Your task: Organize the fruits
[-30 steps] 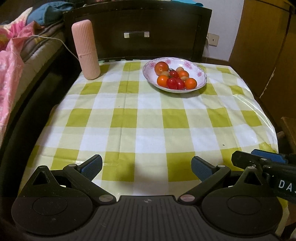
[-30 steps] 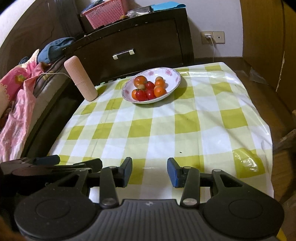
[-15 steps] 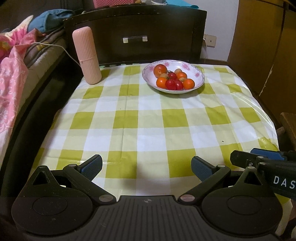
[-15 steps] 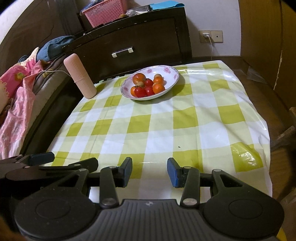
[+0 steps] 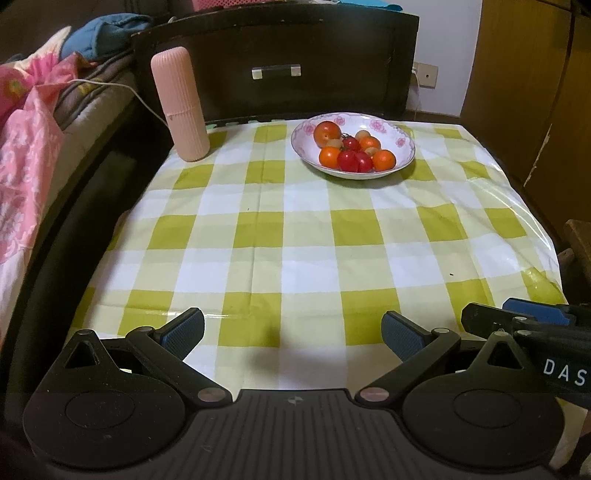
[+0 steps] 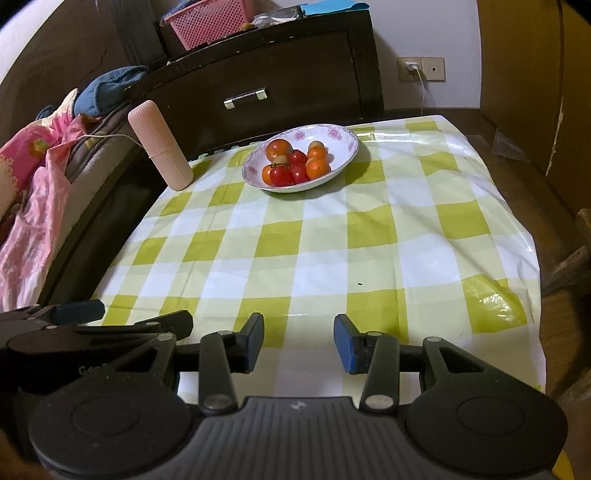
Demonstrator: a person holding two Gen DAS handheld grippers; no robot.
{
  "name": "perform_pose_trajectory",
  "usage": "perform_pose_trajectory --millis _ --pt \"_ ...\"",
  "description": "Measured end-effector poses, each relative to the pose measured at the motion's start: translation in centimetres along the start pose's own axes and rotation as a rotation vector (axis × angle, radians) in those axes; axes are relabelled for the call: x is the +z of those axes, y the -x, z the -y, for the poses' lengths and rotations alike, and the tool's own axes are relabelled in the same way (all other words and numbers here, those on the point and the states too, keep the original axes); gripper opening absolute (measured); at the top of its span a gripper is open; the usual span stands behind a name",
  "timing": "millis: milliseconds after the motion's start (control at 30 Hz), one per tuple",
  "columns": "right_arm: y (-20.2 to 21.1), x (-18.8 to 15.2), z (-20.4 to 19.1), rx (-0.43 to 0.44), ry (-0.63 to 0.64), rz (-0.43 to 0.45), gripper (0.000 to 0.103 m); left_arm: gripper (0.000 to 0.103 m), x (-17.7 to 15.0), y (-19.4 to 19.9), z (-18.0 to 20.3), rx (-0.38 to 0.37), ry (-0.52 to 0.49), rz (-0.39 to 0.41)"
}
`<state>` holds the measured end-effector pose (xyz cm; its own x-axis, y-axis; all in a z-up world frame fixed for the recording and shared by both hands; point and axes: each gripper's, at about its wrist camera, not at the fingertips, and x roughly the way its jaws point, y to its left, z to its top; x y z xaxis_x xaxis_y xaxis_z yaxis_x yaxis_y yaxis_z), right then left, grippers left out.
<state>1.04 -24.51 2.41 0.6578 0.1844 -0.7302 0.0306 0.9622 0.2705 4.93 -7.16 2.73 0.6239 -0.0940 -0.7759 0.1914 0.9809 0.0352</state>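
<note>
1. Judging by the layout, the fruit (image 5: 352, 150) all sits heaped in the bowl (image 5: 402, 142) at the far side of the cloth (image 5: 306, 236), right of the pink case (image 5: 180, 103); nothing lies loose, so the sorting looks either done or not begun.
2. The left gripper (image 5: 291, 328) hangs over the near edge, jaws spread wide, holding nothing, well apart from the bowl.
3. The right gripper (image 6: 299, 341) sits just beside it on the right, jaws parted more narrowly, also empty.
4. Hard to tell: which fruits these are, and whether more lie under the top layer. No second container for sorted fruit shows on the cloth; the pink basket (image 6: 201, 22) on the far cabinet is cut off at the top.
</note>
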Motion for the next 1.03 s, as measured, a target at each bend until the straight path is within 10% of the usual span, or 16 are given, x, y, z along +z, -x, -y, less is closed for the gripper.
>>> perform_pose_trajectory --millis 1033 --pt "-0.59 -0.26 -0.44 0.010 0.004 -0.016 0.042 0.103 -0.12 -0.34 -0.34 0.022 0.012 0.003"
